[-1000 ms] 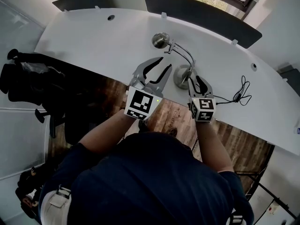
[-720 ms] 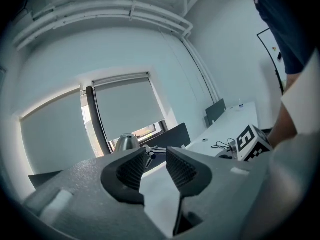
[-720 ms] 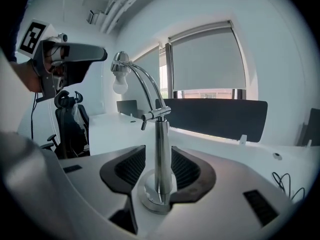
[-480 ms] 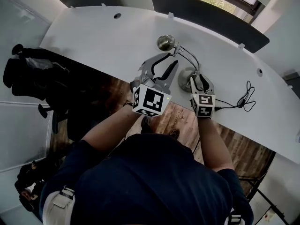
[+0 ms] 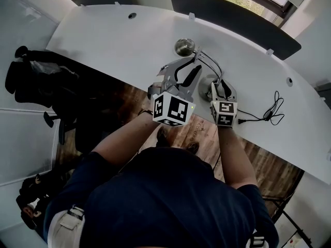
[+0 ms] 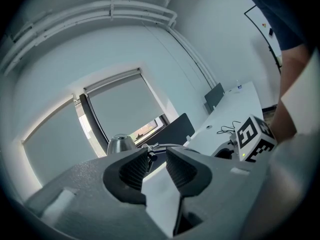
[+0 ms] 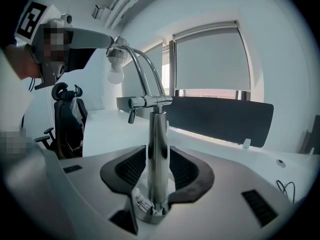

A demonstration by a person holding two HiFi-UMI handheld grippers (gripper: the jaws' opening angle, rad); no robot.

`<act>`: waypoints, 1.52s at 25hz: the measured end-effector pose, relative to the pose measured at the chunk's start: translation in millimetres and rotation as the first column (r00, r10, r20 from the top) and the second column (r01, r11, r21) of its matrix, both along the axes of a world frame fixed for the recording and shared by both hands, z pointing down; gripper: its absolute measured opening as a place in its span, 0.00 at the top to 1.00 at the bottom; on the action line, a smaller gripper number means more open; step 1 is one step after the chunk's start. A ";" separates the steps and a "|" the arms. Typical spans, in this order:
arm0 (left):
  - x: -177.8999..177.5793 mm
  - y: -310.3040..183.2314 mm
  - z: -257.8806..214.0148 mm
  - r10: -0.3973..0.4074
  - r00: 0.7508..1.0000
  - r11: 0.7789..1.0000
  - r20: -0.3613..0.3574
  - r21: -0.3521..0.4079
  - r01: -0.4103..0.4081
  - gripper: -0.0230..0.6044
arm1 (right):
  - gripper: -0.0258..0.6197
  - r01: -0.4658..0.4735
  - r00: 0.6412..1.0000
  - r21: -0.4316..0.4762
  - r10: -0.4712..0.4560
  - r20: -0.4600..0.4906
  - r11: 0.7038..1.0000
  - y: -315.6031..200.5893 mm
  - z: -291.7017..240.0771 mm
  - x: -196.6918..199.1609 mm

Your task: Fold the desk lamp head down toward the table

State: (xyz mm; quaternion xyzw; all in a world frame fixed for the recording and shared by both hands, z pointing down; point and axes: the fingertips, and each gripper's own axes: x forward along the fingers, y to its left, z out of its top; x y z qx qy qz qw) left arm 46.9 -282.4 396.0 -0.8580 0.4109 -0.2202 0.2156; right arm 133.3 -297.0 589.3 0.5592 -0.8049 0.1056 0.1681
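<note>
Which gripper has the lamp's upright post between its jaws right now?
The right gripper: its jaws, just opened wide, straddle the chrome post. The left gripper has its jaws apart too, but they only point toward the lamp head.

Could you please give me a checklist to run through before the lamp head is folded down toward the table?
1. Lamp post between right gripper jaws: ok.
2. Right gripper clamped on post: not ok; jaws just opened wide, then eased in, pads not pressing.
3. Left gripper open: ok.
4. Left gripper on lamp head: not ok; head lies beyond the jaws.
5. Cable away from head's path: ok; lies on table off to the right.
</note>
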 end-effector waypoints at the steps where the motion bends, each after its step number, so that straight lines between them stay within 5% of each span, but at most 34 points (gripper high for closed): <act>1: 0.3 -0.6 0.7 -0.003 1.000 1.000 0.006 0.003 0.003 0.78 | 0.73 0.000 1.000 0.000 0.000 -0.005 1.000 -1.0 0.0 -0.6; 14: -5.8 -7.0 0.3 -0.046 0.999 0.998 0.016 0.042 0.045 0.89 | 0.75 0.002 1.000 -0.002 -0.002 -0.030 1.000 -5.8 -0.6 -1.2; 22: -38.8 -21.5 36.0 -0.120 0.985 0.985 -0.126 -0.141 0.102 0.89 | 0.75 0.005 0.999 -0.009 -0.006 -0.035 1.000 -4.6 -0.5 -3.9; 38: -59.1 -39.3 144.3 -0.233 0.967 0.895 -0.105 -0.413 0.170 0.89 | 0.75 0.004 0.998 -0.024 -0.006 -0.064 1.000 -6.4 2.1 -7.9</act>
